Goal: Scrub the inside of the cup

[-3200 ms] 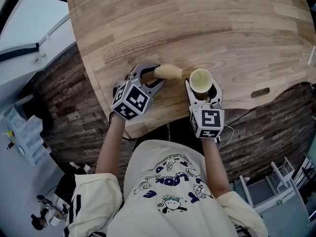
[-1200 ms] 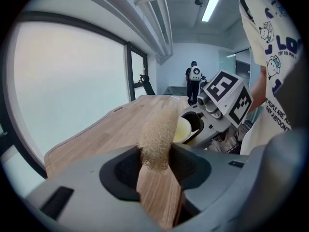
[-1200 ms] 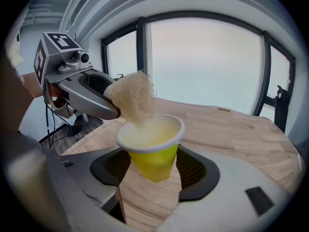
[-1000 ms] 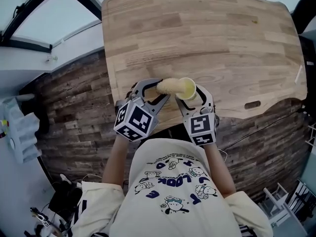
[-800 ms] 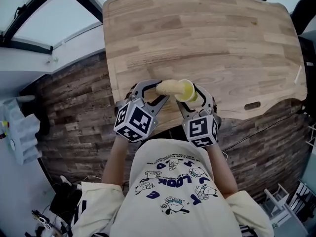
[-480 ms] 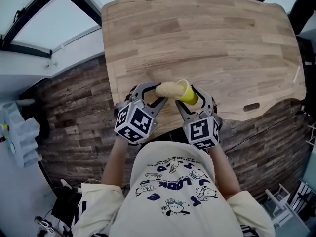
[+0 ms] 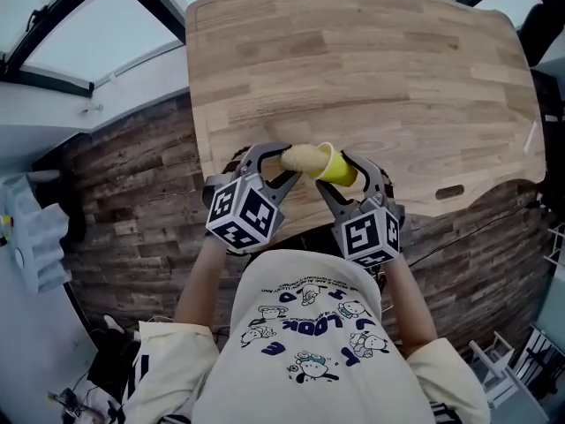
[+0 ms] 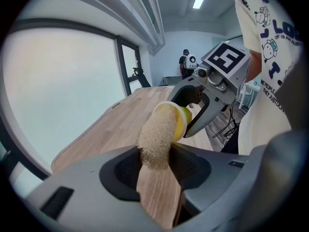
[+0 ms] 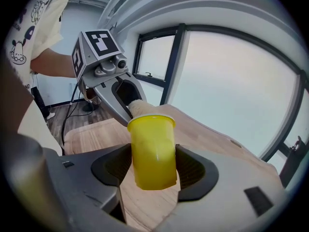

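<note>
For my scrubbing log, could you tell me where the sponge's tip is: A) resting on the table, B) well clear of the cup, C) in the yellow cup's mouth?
C: the sponge in the left gripper runs into the mouth of the yellow cup held by the right gripper.

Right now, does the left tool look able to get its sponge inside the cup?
Probably yes. The left tool grips the sponge, whose tip sits at the cup's open mouth. The right tool holds the cup tilted toward it, and nothing stands between them.
</note>
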`<state>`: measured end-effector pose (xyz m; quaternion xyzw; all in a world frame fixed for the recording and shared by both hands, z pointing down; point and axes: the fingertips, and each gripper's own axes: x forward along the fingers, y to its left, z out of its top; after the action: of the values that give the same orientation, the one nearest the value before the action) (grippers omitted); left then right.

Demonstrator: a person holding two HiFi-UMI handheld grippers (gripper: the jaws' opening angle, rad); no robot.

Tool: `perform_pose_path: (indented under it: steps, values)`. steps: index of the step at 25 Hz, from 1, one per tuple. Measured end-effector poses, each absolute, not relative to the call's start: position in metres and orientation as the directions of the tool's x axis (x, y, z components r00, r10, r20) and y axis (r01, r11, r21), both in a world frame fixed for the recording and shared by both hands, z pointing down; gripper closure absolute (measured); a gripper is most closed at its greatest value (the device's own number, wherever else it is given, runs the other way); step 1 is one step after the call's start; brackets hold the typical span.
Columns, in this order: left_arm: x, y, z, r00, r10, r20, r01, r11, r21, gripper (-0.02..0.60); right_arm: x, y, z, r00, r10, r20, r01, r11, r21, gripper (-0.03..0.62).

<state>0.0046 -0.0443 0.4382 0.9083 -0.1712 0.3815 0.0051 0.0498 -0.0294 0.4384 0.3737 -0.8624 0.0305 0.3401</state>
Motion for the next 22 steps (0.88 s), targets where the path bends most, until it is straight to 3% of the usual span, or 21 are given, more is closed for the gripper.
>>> perform_pose_path:
  steps: [6,22]
  values:
    - [0.007,-0.042,0.437,0.606,-0.356,0.711,-0.246,-0.934,-0.259,0.391,0.048,-0.026,0.44,-0.552,-0.541,0.634,-0.651,0.755,0.078,0.318]
    - [0.017,-0.035,0.431,0.56,-0.434,0.706,-0.045,-0.867,-0.497,0.391,0.038,-0.021,0.435,-0.642,-0.422,0.64,-0.58,0.813,-0.045,0.321]
